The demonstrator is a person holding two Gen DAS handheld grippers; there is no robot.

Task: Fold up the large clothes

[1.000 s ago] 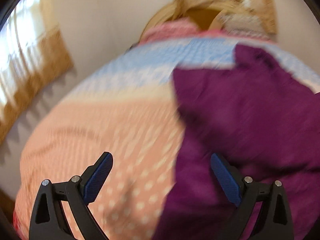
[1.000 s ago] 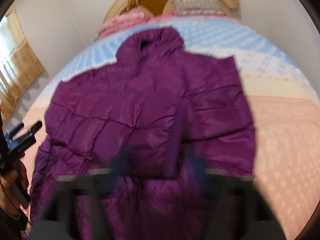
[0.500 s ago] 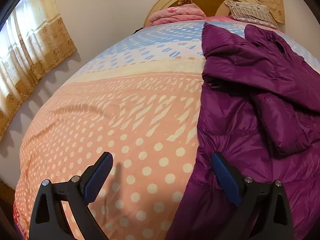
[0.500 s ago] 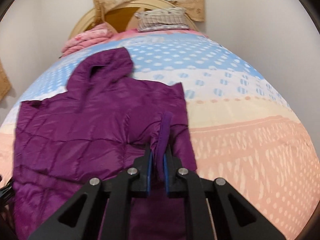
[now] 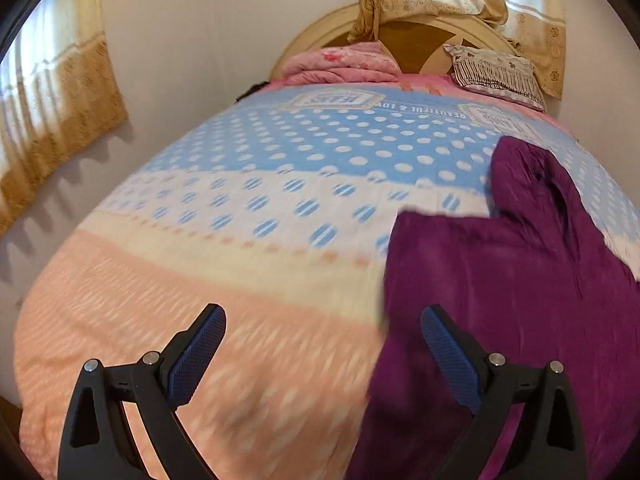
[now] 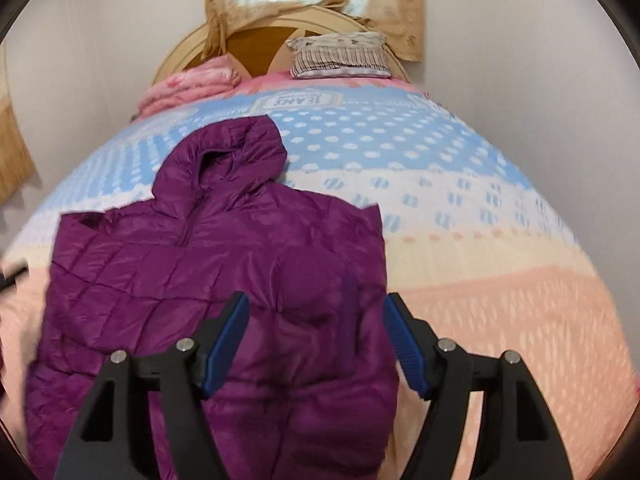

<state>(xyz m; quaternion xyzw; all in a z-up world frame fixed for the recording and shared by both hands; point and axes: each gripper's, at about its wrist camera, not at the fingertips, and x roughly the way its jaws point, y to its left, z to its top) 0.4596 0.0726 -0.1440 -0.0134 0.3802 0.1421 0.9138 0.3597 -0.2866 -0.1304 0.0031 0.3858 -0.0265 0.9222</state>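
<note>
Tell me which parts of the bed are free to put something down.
Free: the bedspread right of the jacket, and left of it toward the wall. Crowded: the headboard end, with the pillow and folded pink blanket.

Purple jacket point(image 6: 224, 280): quilted cloth with a soft sheen, puffy, stitched in bands. Bedspread point(image 5: 248, 216): matt printed cloth, dotted. Right gripper point(image 6: 316, 340) and left gripper point(image 5: 322, 352): matt black plastic arms, blue textured pads point(image 6: 226, 344), small shiny metal pins. Headboard point(image 6: 248, 46): smooth pale wood. Curtain point(image 5: 60, 112): thin patterned cloth.
</note>
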